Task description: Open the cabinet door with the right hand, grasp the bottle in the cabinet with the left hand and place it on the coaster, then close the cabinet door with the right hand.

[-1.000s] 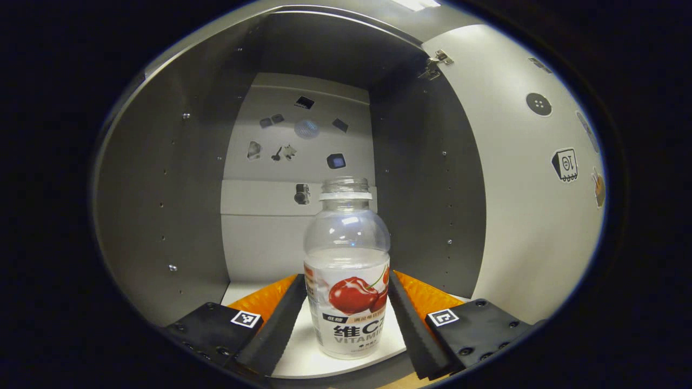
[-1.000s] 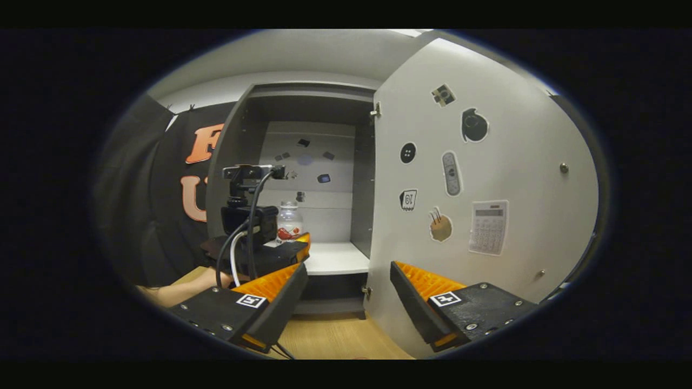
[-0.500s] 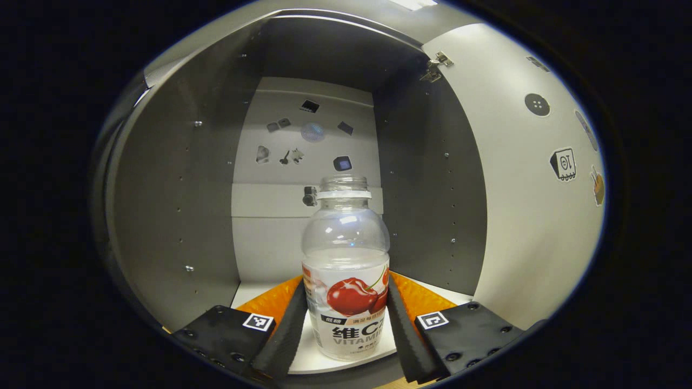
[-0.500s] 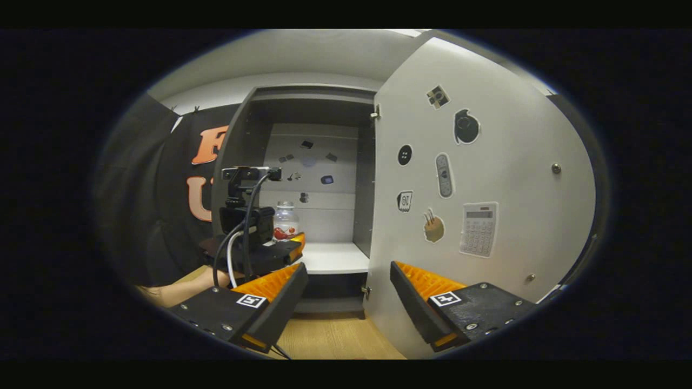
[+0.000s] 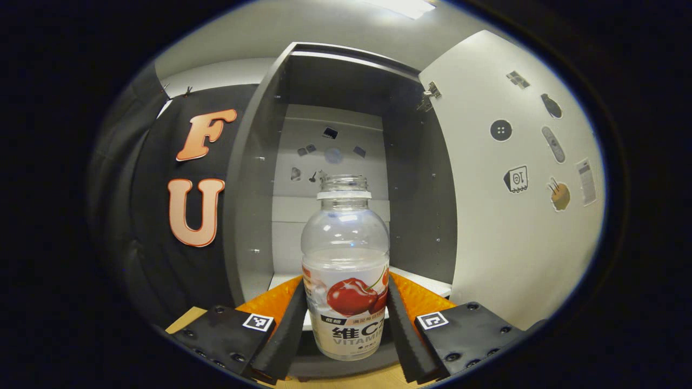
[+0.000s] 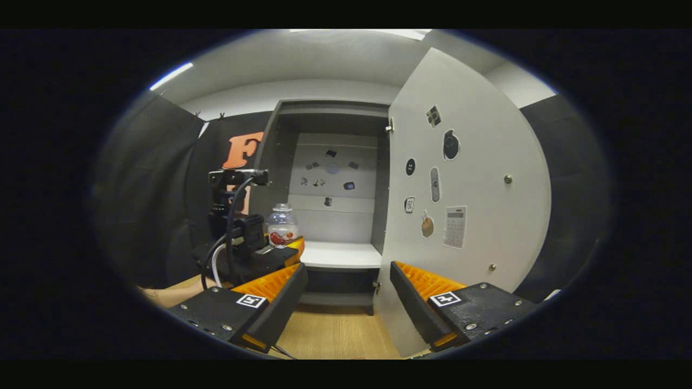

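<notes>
My left gripper (image 5: 346, 329) clenches the bottle (image 5: 346, 270) just outside the cabinet (image 5: 335, 162), my right gripper (image 6: 348, 302) hangs released, and the capless, seemingly part-filled bottle may spill if tilted.

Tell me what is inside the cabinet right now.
The cabinet holds a bare white shelf and small stickers on its back panel. The left gripper and its bottle cover part of the shelf's left end.

Left gripper (image 5: 346, 324): black screwed finger mounts, square printed marker each. Camera mast (image 6: 233, 216) above the mounts, black and white cables (image 6: 216, 259).
</notes>
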The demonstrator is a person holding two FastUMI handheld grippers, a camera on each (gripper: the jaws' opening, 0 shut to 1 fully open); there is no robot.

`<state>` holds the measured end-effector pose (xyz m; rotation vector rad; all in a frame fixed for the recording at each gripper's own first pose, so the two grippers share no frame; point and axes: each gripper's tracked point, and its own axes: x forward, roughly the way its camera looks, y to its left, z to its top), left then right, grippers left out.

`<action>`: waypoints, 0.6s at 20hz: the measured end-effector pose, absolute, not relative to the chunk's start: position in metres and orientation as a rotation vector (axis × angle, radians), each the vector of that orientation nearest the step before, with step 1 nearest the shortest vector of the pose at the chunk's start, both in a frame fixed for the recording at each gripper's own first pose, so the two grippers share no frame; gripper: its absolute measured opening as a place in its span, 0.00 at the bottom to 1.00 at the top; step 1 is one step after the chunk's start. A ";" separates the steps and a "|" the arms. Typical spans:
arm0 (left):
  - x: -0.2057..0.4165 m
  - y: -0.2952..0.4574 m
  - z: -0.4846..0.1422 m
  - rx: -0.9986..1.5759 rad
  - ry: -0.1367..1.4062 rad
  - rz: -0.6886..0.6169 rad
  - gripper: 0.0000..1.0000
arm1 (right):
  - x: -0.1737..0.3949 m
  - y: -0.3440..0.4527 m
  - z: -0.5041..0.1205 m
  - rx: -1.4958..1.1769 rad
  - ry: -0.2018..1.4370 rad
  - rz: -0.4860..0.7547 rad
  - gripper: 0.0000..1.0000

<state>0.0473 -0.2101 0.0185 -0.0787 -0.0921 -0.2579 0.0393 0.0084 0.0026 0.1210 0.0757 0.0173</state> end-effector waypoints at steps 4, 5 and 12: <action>-0.009 -0.188 -0.013 -0.045 -0.077 -0.201 0.80 | 0.017 0.020 -0.003 0.110 0.079 0.102 0.94; -0.023 -0.184 -0.024 -0.040 -0.070 -0.194 0.80 | 0.016 0.021 -0.007 0.103 0.079 0.110 0.94; -0.088 -0.155 -0.118 -0.046 -0.030 -0.170 0.81 | 0.014 0.038 -0.040 0.096 0.121 0.102 0.95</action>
